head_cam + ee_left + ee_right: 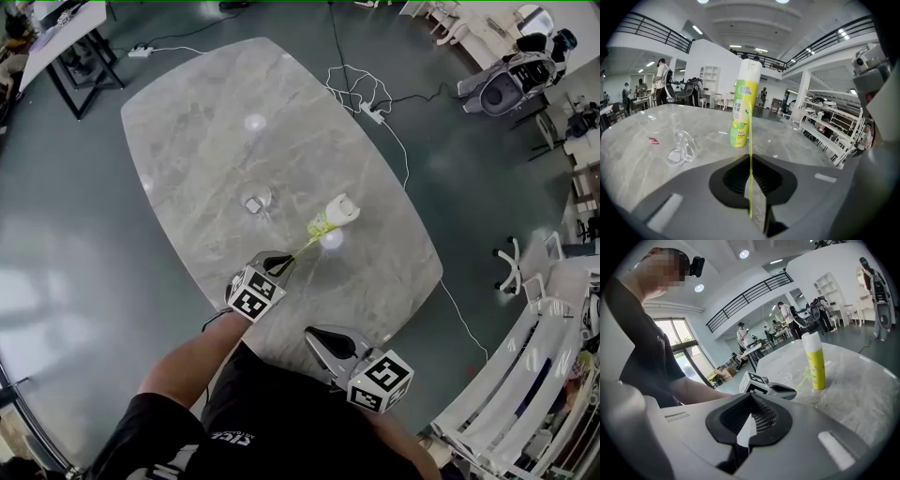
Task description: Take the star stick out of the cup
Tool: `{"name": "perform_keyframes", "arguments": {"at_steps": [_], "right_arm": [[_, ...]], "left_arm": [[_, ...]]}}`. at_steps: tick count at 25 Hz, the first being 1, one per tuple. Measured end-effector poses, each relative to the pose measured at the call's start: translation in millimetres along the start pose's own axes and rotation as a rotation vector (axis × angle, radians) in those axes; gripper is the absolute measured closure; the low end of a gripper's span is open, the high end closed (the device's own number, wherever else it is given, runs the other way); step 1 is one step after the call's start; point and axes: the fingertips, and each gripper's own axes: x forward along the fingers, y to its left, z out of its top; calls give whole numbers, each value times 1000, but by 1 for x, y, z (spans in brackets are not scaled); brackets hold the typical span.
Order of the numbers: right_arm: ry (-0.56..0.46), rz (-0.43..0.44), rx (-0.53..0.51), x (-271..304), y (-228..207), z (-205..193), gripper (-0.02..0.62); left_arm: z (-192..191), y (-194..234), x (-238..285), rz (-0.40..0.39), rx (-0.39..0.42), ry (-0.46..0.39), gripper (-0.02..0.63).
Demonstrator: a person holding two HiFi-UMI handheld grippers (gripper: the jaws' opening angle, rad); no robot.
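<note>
A grey marble table (206, 122) stands on a dark floor (56, 234), bearing a clear cup (255, 202) and, nearby, an upright yellow-green spray can (337, 211).

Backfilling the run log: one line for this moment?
left gripper: shut on thin yellow-green star stick | stick: clear of transparent glass cup | right gripper: shut, empty

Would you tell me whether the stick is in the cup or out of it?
Out: the left gripper holds the stick, clear of the cup beside it.
</note>
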Motion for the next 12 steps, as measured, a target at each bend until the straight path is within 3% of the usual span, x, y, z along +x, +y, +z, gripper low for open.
{"name": "perform_keyframes", "arguments": {"at_steps": [6, 12], "right_arm": [[19, 3, 4, -1, 0, -2, 583], [14, 3, 4, -12, 1, -6, 583]], "left_arm": [[-28, -17, 20, -55, 99, 112, 588], [-27, -18, 25, -33, 76, 99, 557]]}}
